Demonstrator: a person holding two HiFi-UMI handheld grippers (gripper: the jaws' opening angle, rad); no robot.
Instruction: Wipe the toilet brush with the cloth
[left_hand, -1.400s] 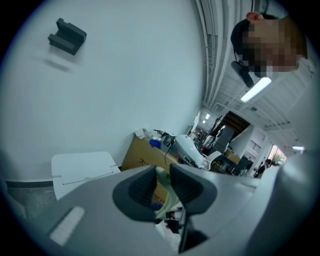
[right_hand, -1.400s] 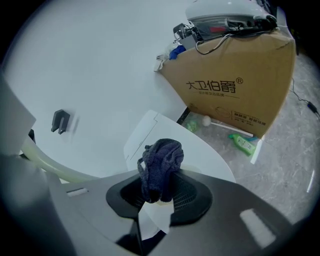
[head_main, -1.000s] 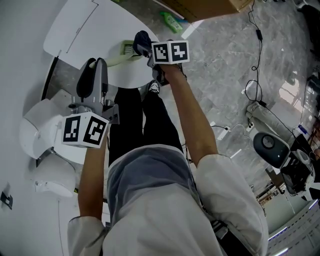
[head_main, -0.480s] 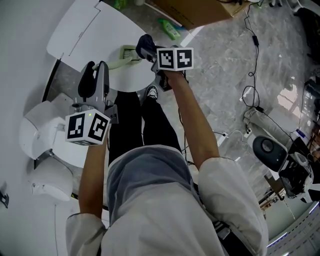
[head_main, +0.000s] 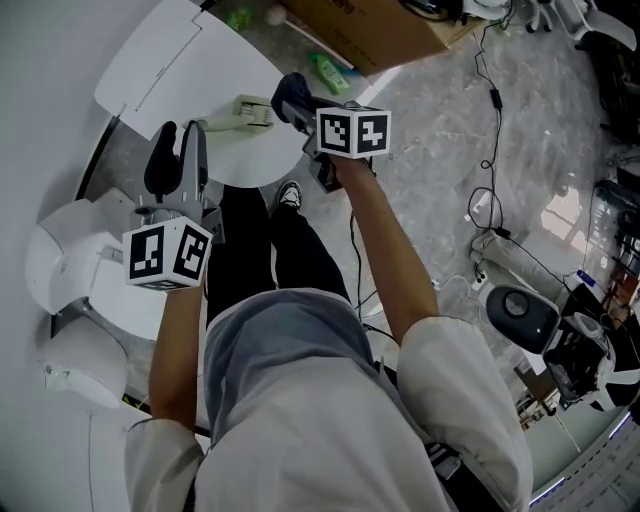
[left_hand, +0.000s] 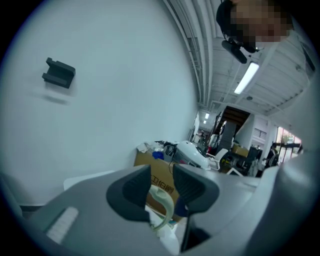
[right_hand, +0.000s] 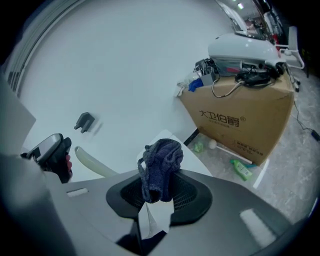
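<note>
The toilet brush (head_main: 240, 112) is a pale cream stick lying level above the white table (head_main: 250, 160). My left gripper (head_main: 182, 135) points up the head view and is shut on the brush's near end. In the left gripper view the cream handle (left_hand: 165, 202) shows in the narrow gap of the left gripper (left_hand: 161, 186). My right gripper (head_main: 300, 103) is shut on a dark blue cloth (head_main: 289, 92), which sits at the brush's far end. The right gripper view has the cloth (right_hand: 160, 167) bunched in the right gripper (right_hand: 159, 194), with the brush (right_hand: 92, 163) behind it.
A cardboard box (head_main: 370, 30) stands on the grey floor beyond the table, with a green bottle (head_main: 330, 70) beside it. White curved fixtures (head_main: 70, 270) sit at the left. Cables (head_main: 490, 210) and a machine (head_main: 520, 310) lie to the right. A black bracket (left_hand: 59, 73) is on the wall.
The head view has shifted a little. The brush now lies more level. Both grippers keep their hold, and the cloth stays at the brush's far end.
</note>
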